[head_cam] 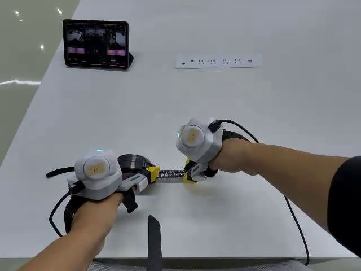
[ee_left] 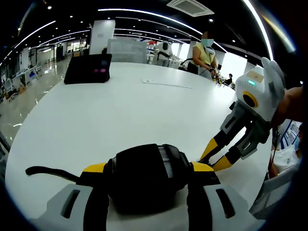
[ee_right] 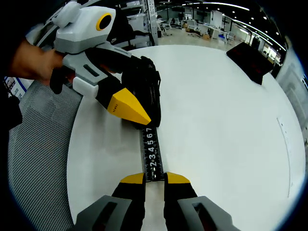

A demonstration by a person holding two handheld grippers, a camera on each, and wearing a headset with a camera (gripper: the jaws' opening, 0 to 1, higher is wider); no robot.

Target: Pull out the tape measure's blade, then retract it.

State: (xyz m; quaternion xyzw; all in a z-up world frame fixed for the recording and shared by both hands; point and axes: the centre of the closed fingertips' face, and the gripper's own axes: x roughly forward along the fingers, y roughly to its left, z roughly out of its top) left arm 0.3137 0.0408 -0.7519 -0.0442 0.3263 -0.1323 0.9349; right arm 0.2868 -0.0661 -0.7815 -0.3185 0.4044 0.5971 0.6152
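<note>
A black tape measure [head_cam: 133, 164] [ee_left: 147, 175] [ee_right: 144, 86] lies on the white table [head_cam: 225, 96], with my left gripper [head_cam: 148, 174] [ee_left: 149, 168] shut on its case between the yellow-tipped jaws. A short length of black blade [head_cam: 169, 175] [ee_right: 150, 153] with white numbers runs out of the case to the right. My right gripper [head_cam: 189, 175] [ee_right: 154, 179] is shut on the blade's end. In the left gripper view the right gripper [ee_left: 214, 159] stands just right of the case. A black strap [head_cam: 58, 171] [ee_left: 50, 172] trails from the case to the left.
A dark tablet [head_cam: 96, 44] [ee_left: 89, 68] stands propped at the far left of the table. A white power strip [head_cam: 219, 61] [ee_left: 166, 83] lies at the far middle. Black cables [head_cam: 293, 217] run from both grippers. People stand in the room beyond the table.
</note>
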